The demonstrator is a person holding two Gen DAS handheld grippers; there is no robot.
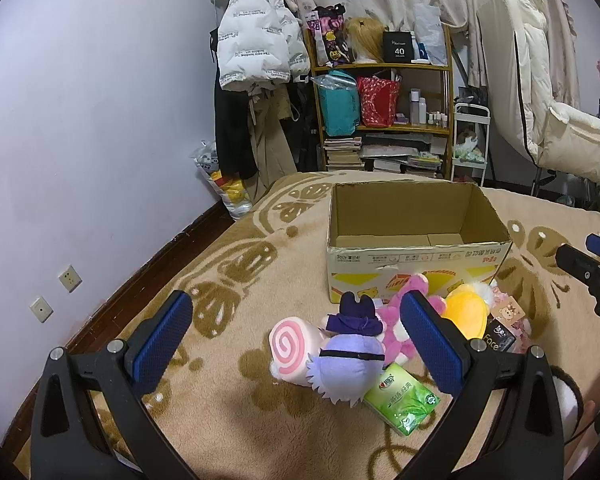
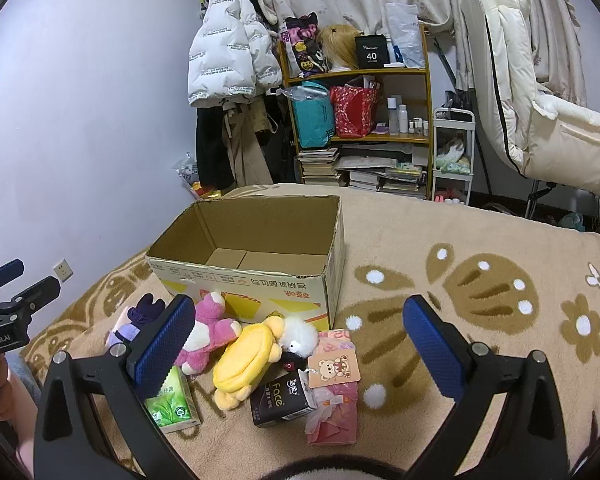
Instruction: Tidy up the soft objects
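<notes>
An open cardboard box [image 1: 416, 256] [image 2: 260, 276] stands on the bed with nothing inside. In front of it lies a heap of soft things: a pink swirl-roll plush [image 1: 290, 350], a lilac doll with a dark purple hat [image 1: 350, 354] [image 2: 134, 320], a pink bear [image 1: 400, 320] [image 2: 210, 330], a yellow plush [image 1: 466, 314] [image 2: 246, 360], a green tissue pack [image 1: 402, 400] [image 2: 172, 402], a black tissue pack [image 2: 282, 400] and a pink pack [image 2: 334, 410]. My left gripper [image 1: 296, 344] hovers open above the swirl roll and doll. My right gripper [image 2: 298, 344] hovers open above the yellow plush.
A beige patterned blanket [image 2: 480, 280] covers the bed. A wall [image 1: 80, 140] runs along the left. Behind the bed stand a hanging white puffer jacket [image 1: 256, 36], a crowded shelf [image 1: 384, 100] and a cream padded chair [image 2: 540, 100].
</notes>
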